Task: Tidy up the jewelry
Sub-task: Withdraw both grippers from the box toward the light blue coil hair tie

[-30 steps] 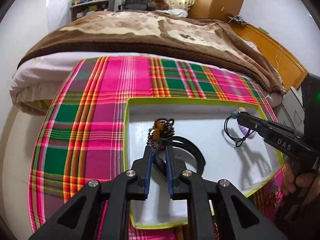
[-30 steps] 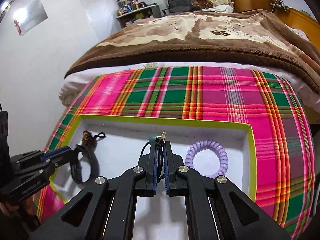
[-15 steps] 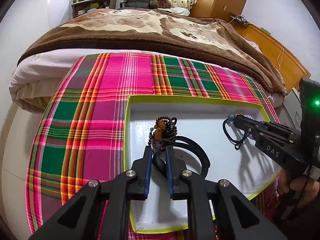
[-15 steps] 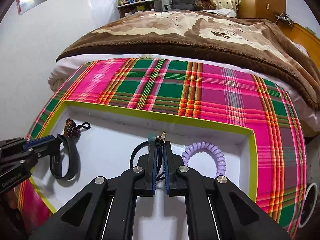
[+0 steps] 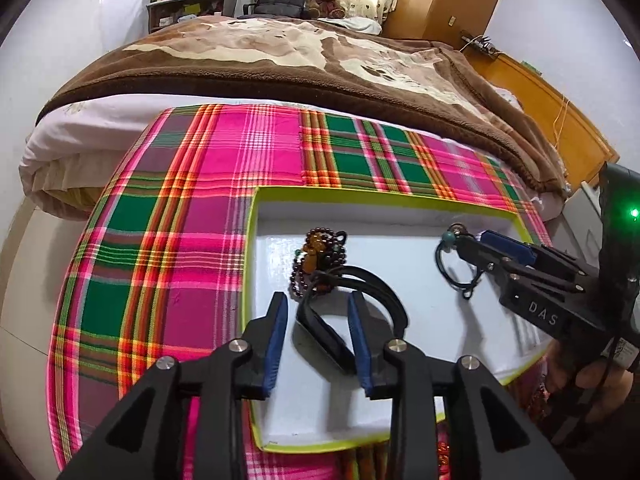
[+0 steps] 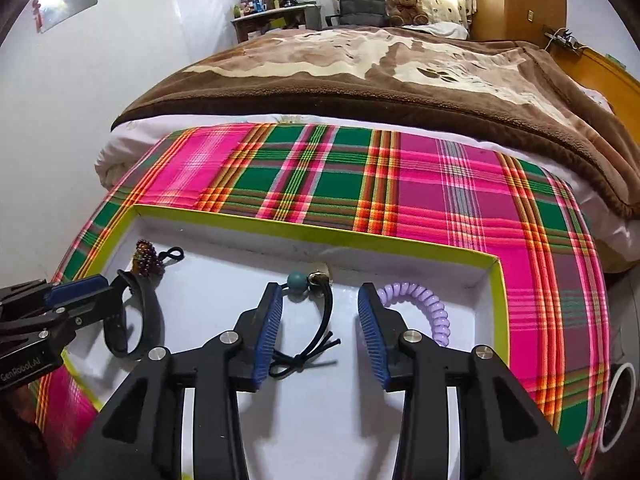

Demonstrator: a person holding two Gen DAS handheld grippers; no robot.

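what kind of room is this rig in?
Most likely a home bedroom: a bed under a brown blanket fills the background, with a teddy bear at its far end and a wooden wardrobe against the wall.

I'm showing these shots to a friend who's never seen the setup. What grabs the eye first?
The pink-and-green plaid cloth dominates, with a white tray rimmed in lime green on it. Inside lie a purple coil hair tie at right, a black cord between the open right gripper, beads at left.
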